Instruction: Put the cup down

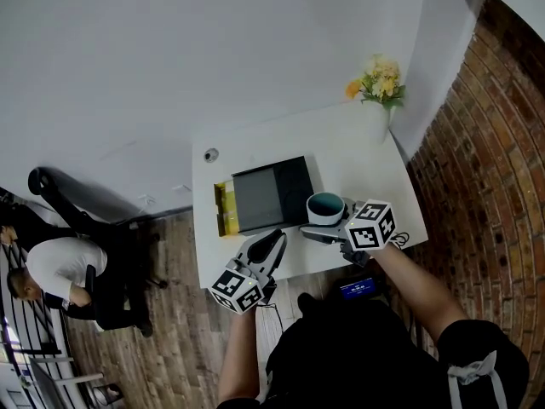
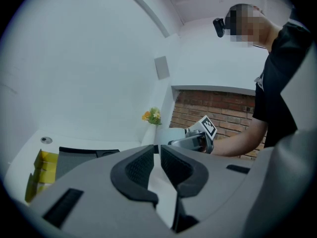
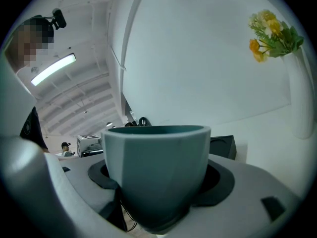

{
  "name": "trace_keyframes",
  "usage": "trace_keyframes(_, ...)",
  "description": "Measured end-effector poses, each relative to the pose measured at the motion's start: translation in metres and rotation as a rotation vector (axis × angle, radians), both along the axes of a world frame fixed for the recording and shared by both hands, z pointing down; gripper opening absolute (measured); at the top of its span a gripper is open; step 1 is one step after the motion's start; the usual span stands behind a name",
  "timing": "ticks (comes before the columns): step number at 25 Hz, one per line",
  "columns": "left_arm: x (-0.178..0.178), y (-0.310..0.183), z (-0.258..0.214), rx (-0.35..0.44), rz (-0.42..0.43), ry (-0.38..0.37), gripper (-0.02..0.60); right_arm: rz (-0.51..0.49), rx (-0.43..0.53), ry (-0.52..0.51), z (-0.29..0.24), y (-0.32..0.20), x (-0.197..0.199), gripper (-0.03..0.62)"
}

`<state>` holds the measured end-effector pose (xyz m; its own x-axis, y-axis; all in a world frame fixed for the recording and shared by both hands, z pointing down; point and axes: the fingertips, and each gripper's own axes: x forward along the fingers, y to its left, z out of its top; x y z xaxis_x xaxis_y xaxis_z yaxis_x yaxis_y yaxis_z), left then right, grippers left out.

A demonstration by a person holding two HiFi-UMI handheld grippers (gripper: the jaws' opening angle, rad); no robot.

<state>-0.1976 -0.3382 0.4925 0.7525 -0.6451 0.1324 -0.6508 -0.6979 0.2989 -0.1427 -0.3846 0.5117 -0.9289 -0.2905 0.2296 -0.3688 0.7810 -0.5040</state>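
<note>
A cup [image 1: 325, 207], pale outside and teal inside, stands upright between the jaws of my right gripper [image 1: 323, 221] over the near right part of the white table [image 1: 358, 156]. In the right gripper view the cup [image 3: 156, 172] fills the middle, and the dark pads [image 3: 218, 180] press on both its sides. Whether its base touches the table I cannot tell. My left gripper [image 1: 274, 239] sits at the table's front edge, left of the cup; its jaws [image 2: 157, 155] are together with nothing in them. From there I see the right gripper [image 2: 195, 142] ahead.
A dark flat slab [image 1: 271, 194] lies just left of the cup, with a yellow box [image 1: 223, 207] beside it. A white vase of flowers [image 1: 379, 83] stands at the far right corner. A brick wall [image 1: 485, 143] runs on the right. A seated person [image 1: 60, 279] is off to the left.
</note>
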Motion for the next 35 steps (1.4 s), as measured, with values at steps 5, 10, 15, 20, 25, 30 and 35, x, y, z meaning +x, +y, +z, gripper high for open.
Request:
trace_keyframes(5, -0.009, 0.006, 0.005, -0.024, -0.031, -0.001, 0.037, 0.002, -0.045, 0.002, 0.018, -0.028, -0.011, 0.391)
trace_keyframes(10, -0.015, 0.006, 0.006, -0.038, -0.052, -0.011, 0.037, 0.037, -0.061, 0.009, 0.039, -0.072, -0.034, 0.391)
trace_keyframes(15, -0.019, 0.003, 0.003, -0.040, -0.066, -0.018, 0.037, 0.037, 0.042, 0.095, 0.056, -0.104, -0.058, 0.390)
trace_keyframes(20, -0.027, 0.001, 0.008, -0.057, -0.088, -0.012, 0.037, 0.026, 0.236, 0.146, 0.063, -0.109, -0.071, 0.390)
trace_keyframes(25, -0.032, -0.001, 0.010, -0.068, -0.095, -0.011, 0.037, 0.028, 0.423, 0.195, 0.064, -0.090, -0.072, 0.390)
trace_keyframes(30, -0.029, -0.002, 0.009, -0.065, -0.088, -0.010, 0.037, 0.038, 0.490, 0.230, 0.069, -0.082, -0.065, 0.390)
trace_keyframes(35, -0.028, 0.001, 0.006, -0.054, -0.081, -0.016, 0.037, 0.036, 0.478, 0.246, 0.071, -0.082, -0.066, 0.390)
